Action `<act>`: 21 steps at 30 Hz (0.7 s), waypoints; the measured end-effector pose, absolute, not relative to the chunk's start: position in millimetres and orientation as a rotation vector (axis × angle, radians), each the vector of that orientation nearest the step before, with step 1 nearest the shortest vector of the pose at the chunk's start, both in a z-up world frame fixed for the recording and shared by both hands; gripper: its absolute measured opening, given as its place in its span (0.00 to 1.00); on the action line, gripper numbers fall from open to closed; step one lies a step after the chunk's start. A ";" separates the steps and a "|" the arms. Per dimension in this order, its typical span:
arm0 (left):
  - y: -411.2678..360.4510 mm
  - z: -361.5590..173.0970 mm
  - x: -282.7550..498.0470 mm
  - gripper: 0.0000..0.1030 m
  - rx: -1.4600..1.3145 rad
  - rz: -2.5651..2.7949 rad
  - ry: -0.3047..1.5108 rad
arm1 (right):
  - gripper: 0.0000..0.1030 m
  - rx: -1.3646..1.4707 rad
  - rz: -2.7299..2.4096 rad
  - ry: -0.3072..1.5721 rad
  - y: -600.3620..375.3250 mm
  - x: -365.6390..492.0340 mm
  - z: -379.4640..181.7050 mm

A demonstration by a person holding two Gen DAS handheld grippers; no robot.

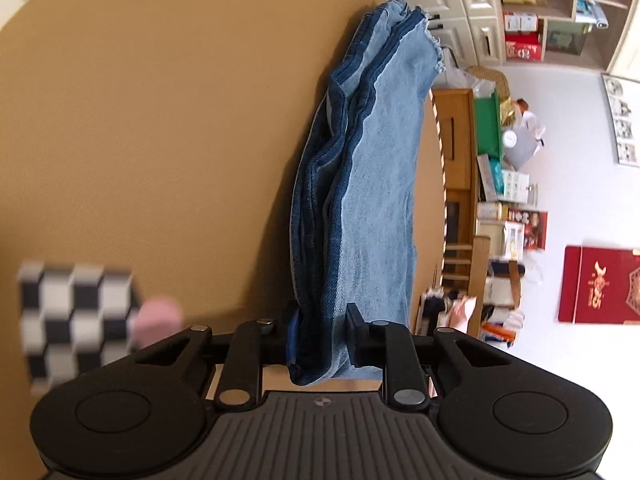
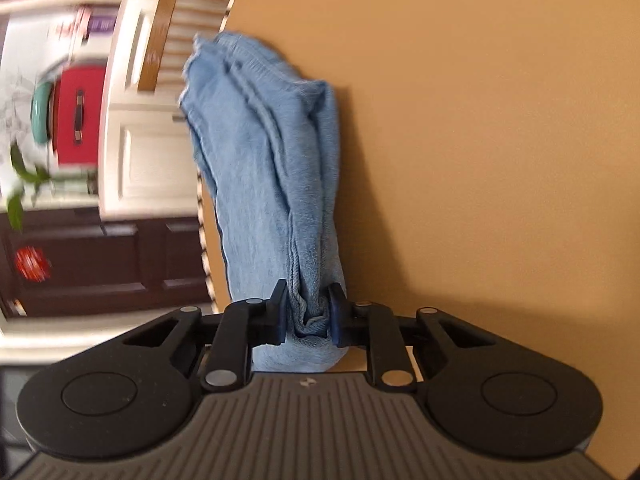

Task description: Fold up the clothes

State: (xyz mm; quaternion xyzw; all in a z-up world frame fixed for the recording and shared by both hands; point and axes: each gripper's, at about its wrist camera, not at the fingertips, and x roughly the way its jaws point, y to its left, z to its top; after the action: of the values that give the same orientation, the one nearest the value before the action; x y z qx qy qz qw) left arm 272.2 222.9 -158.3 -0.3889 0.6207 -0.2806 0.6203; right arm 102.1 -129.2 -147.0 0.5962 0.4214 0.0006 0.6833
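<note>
left gripper (image 1: 322,338): I read both fingers pinching a thick stack of folded jeans (image 1: 360,184); the denim fills the gap between them.
right gripper (image 2: 307,314): same from my end, fingers clamped on a bunched fold of the jeans (image 2: 272,168), cloth crumpled between the pads.
jeans location: draped over the tan table (image 1: 140,120), running from each gripper toward 12 o'clock, out to the table's edge.
left view only: dark indigo layers stacked beside the pale wash, frayed raw hem at 1 o'clock, a blurred checkered block (image 1: 76,320) at 8 o'clock with something pink beside it, cluttered shelves (image 1: 540,12) and a red box (image 1: 600,288) on the 3 o'clock side.
right view only: just the pale side of the denim, raised seams running lengthwise, white panelled doors (image 2: 148,140) and dark wood cabinet (image 2: 100,264) at 9 o'clock, motion-blurred.
materials: denim soft, wrinkled, layered; table (image 2: 480,140) matte, smooth, curved rim with a striped edge; gripper bodies black plastic with ribbed grey housing.
</note>
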 end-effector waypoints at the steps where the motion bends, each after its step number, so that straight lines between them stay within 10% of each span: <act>1: 228.8 -158.6 260.7 0.23 -0.898 -0.651 1.445 | 0.19 1.340 0.005 0.961 -126.6 93.1 -145.8; 12: 296.5 -140.2 112.0 0.21 -1.092 -0.583 1.646 | 0.19 1.538 0.011 1.075 -75.3 -55.7 -119.3; 21: 250.2 -65.6 204.0 0.21 -1.218 -0.665 1.425 | 0.19 1.415 0.129 0.833 -127.2 65.6 -21.7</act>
State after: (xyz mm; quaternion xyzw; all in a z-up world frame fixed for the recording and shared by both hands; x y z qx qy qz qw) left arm 204.0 250.2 -65.6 -0.5134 0.6009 -0.2801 0.5449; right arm 65.6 -127.2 -21.7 0.6303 0.3709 0.0576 0.6796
